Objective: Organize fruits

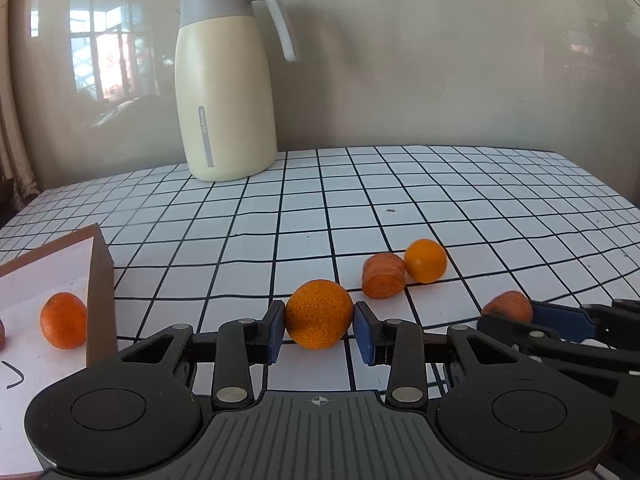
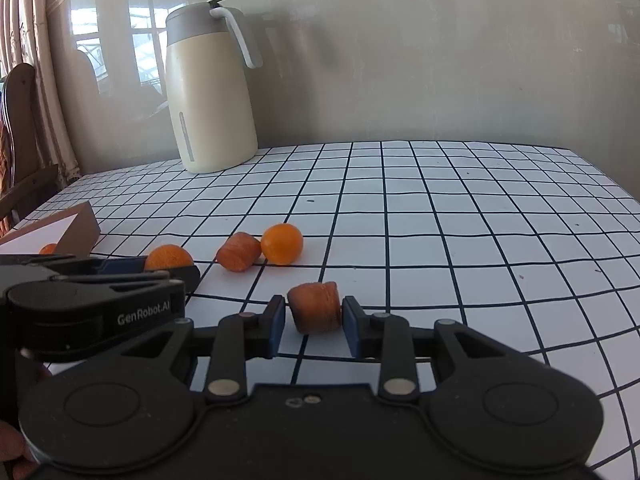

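The left gripper (image 1: 319,330) pinches a dimpled round orange (image 1: 319,314); the right gripper (image 2: 313,322) clamps a ridged carrot stub (image 2: 315,307). Only the left view shows the near-left cardboard box's (image 1: 100,296) papered inside, holding another orange (image 1: 63,321).

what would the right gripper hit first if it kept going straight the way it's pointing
The carrot chunk already clamped in the right gripper leads; beyond it lies bare checked tablecloth, which it would probably meet first, though depth is unclear.

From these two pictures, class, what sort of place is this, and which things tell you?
Probably a room in a home: a jug on a table with a checked cloth, a window mirrored in the glossy wall, and curtains at the side.
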`<state>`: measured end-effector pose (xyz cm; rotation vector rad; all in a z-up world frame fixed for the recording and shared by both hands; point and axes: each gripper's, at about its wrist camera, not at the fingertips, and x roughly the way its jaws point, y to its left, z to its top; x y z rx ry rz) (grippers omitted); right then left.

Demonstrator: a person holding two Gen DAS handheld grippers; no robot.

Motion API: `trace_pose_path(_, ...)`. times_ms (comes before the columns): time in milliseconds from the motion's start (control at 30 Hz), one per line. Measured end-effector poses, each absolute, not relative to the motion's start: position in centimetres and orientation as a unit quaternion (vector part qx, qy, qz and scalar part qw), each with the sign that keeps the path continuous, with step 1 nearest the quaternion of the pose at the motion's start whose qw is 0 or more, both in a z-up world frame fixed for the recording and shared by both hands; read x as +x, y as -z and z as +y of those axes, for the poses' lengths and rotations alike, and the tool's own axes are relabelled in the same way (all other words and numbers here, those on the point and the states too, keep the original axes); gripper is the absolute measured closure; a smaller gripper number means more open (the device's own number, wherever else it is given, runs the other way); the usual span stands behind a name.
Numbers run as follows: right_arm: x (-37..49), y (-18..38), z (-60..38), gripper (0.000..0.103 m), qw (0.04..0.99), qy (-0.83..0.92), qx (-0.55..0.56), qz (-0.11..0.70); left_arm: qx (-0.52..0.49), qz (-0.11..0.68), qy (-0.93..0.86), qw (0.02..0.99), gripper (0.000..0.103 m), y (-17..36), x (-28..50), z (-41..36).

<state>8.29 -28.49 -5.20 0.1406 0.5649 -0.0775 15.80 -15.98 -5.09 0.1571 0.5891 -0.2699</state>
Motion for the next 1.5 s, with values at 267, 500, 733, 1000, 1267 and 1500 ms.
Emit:
trace_pose_path(267,7.7,5.0,-28.2,0.083,0.957,0.024,0.066,0.281,0.086,0.285,0.135,0.945,0.066,5.2,13.4,-15.0)
trace_pose_path(500,7.2,5.1,-27.9,0.082,0.958,0.020,0.056,0.281,0.111,0.279,0.141,0.943,0.066,5.3,12.0,-14.5)
trace_pose_path(733,7.9,5.3,-27.9,0.083,0.958,0.025,0.060,0.278,0.084,0.288,0.130,0.945,0.066,5.4,13.7,-14.6)
trace_pose_path(1000,7.9,5.3,-27.9,0.085,0.959,0.027,0.059,0.276,0.074,0.285,0.126,0.947,0.067,5.7,14.0,-14.6)
trace_pose_path(1267,7.2,4.8,-27.7,0.085,0.961,0.017,0.059,0.270,0.072,0.285,0.127,0.947,0.068,5.5,13.2,-14.0)
trace_pose_path(1500,5.5,3.1,-26.5,0.085,0.966,-0.007,0.052,0.253,0.063,0.281,0.133,0.948,0.068,4.0,11.5,-12.4)
